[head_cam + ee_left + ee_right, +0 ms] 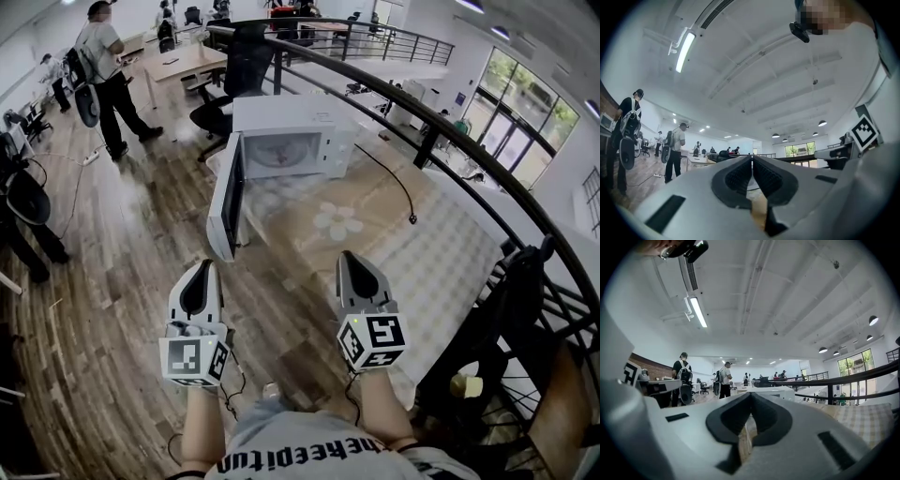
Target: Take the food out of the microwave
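Head view: the left tool (202, 270) and right tool (351, 258) are held low, side by side, close to the person's body, tips pointing toward the bench (441, 253). Each tool's own view confirms the jaws are pressed together with nothing between them.

Farther on, the microwave (305, 117) stands on the bench, well apart from both tools. Its door (228, 202) is swung wide open to the left. The cavity (286, 150) shows pale, and the food inside cannot be made out from here.

Assessment: the reach has not yet begun. Recommended: part one tool's jaws ahead of the opening, enter level, keep clear of the door edge, and grip firmly before drawing out.
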`<state>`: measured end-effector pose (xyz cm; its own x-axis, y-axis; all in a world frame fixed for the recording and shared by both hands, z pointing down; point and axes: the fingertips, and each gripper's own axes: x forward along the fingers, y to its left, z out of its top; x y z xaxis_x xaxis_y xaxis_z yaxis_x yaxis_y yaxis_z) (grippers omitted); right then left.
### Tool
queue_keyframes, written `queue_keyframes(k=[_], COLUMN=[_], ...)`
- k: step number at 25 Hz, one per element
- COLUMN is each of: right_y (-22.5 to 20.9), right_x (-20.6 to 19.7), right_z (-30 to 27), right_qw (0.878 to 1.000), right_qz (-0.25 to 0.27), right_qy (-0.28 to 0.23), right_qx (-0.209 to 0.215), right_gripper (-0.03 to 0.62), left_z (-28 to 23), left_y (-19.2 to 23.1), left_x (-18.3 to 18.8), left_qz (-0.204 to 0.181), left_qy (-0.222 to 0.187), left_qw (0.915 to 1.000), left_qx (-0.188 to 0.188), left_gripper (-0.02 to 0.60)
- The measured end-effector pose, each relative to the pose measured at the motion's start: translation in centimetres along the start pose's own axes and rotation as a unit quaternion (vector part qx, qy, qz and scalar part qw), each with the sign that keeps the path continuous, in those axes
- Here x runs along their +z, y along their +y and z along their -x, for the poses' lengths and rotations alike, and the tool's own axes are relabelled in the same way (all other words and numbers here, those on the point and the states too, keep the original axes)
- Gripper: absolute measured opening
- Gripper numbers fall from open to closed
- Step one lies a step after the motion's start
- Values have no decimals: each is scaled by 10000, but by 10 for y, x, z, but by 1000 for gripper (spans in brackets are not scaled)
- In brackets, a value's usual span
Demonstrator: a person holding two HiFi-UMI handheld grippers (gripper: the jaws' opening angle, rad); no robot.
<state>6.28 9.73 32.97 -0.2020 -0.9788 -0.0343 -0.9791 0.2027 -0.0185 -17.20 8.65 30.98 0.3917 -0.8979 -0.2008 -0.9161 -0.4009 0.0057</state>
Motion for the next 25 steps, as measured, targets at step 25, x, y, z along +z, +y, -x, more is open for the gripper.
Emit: queue_keyframes(k=[25], right_y=[-12], right_x=[-18], right_z=[-95], right_qw=[9998], right_qz=[5], right_qy=[135], right_qx=[-161], right_gripper=[6], left_z=[-90], left_y=[42], left_x=[-19], left_qz=[170], left_qy=[89], left_qw=[9996], left_qx=[-201], left_gripper=[11])
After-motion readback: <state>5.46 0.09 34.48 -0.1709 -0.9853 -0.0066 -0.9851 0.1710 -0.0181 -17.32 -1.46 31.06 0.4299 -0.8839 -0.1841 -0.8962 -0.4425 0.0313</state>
